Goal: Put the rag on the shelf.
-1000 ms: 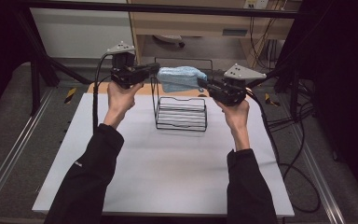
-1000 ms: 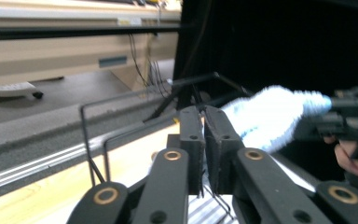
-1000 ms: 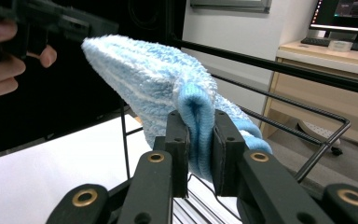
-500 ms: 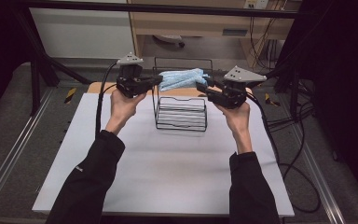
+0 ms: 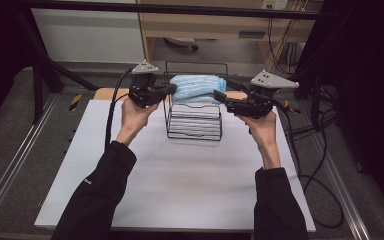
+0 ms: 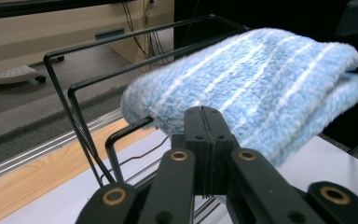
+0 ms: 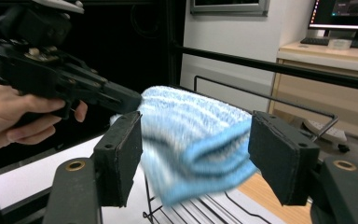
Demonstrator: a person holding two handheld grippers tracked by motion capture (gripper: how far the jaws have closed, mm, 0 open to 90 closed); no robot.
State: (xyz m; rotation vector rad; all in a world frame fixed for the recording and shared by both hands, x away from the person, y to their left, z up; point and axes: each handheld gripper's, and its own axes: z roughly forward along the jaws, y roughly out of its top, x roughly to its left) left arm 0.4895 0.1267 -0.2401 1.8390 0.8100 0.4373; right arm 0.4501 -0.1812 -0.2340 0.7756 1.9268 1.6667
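Above the wire rack (image 5: 194, 120), at the far middle of the table (image 5: 175, 195), I hold a folded blue towel (image 5: 196, 89) between my two grippers. Since a second ago the towel has shifted only slightly over the top of the rack, and both hands have stayed almost where they were. The main change is at my right gripper (image 5: 221, 97): its jaws have just been opening. In the right gripper view they now stand spread, with the towel's end (image 7: 191, 140) between the pads and a visible gap on the right side, so they no longer pinch it. My left gripper (image 5: 169, 89) has its jaws pressed together; in the left gripper view the tips (image 6: 204, 122) meet at the towel's near edge, and I judge they are pinching a thin fold of cloth there, though the contact itself is hidden under the pile.

I read this as the release step: the towel is being set on the rack, the right side let go first, the left side still to follow.

Towel condition: folded into several layers, thick and fluffy, light blue with paler stripes running along its length. It lies roughly level across the upper wires (image 6: 121, 56) of the rack, its right end drooping a little where it hangs free.
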